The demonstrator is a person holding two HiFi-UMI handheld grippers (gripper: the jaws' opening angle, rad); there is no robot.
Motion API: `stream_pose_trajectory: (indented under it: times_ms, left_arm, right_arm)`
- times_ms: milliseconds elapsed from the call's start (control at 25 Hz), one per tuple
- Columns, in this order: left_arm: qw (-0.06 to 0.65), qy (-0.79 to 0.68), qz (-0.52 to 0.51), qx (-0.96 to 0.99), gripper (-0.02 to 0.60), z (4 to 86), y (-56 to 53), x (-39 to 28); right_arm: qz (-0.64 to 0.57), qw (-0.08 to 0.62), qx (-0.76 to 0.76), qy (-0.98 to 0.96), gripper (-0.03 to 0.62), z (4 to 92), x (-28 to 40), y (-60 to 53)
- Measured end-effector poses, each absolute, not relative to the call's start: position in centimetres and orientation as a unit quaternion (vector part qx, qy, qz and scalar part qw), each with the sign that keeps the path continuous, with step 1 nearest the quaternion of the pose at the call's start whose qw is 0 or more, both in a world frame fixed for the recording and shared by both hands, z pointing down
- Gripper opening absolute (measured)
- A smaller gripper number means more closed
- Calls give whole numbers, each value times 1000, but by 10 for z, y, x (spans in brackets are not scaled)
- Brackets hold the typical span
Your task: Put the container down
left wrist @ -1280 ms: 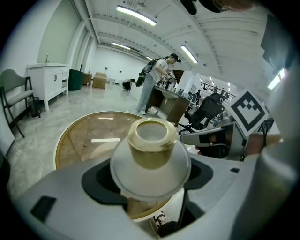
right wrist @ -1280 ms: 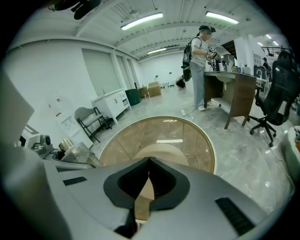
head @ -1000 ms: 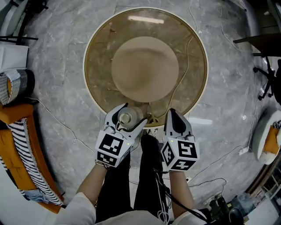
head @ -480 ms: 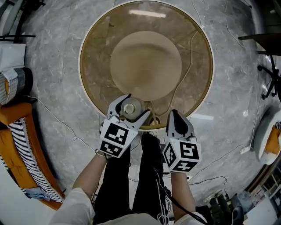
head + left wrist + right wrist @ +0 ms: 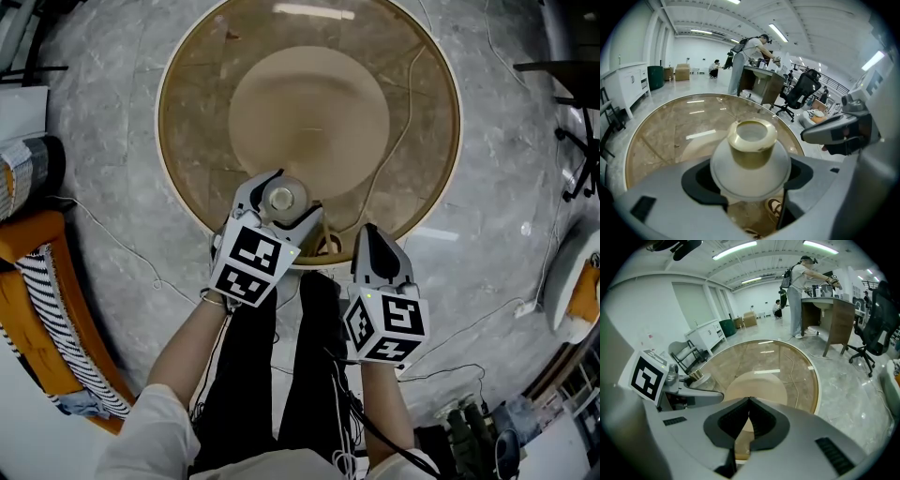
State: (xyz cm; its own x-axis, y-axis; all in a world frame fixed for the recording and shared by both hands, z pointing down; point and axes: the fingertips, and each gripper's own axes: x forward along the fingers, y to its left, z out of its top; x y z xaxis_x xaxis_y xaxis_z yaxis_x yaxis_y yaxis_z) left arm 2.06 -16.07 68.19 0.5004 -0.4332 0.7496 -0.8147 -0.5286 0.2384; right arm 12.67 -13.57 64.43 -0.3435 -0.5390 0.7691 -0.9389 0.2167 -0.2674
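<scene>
The container (image 5: 282, 198) is a frosted white jar with a gold neck (image 5: 751, 140), standing upright. My left gripper (image 5: 287, 202) is shut on its wide body, a jaw on each side (image 5: 750, 180). In the head view the jar hangs over the near rim of the round glass table (image 5: 159, 141); I cannot tell whether it touches the glass. My right gripper (image 5: 371, 234) is to its right at the table's near edge, shut with nothing in it (image 5: 749, 401). The right gripper view shows the jar (image 5: 696, 377) at its left.
A round brown base (image 5: 309, 117) shows under the glass. A cable (image 5: 398, 141) runs across the table's right side. An orange seat with a striped cushion (image 5: 47, 281) stands at the left. Cables lie on the marble floor. People work at a desk (image 5: 759, 86) far behind.
My left gripper has carried the jar farther in over the table's rim and lower. The right gripper has sunk slightly and stays by the near edge.
</scene>
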Motion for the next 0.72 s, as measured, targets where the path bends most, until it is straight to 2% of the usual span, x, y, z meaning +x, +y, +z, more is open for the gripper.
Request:
stream_pose_trajectory:
  times_ms: [720]
  left_arm:
    - [263, -378, 370, 807, 337, 712, -155, 35]
  right_arm:
    - [384, 278, 503, -723, 23, 658, 141, -122]
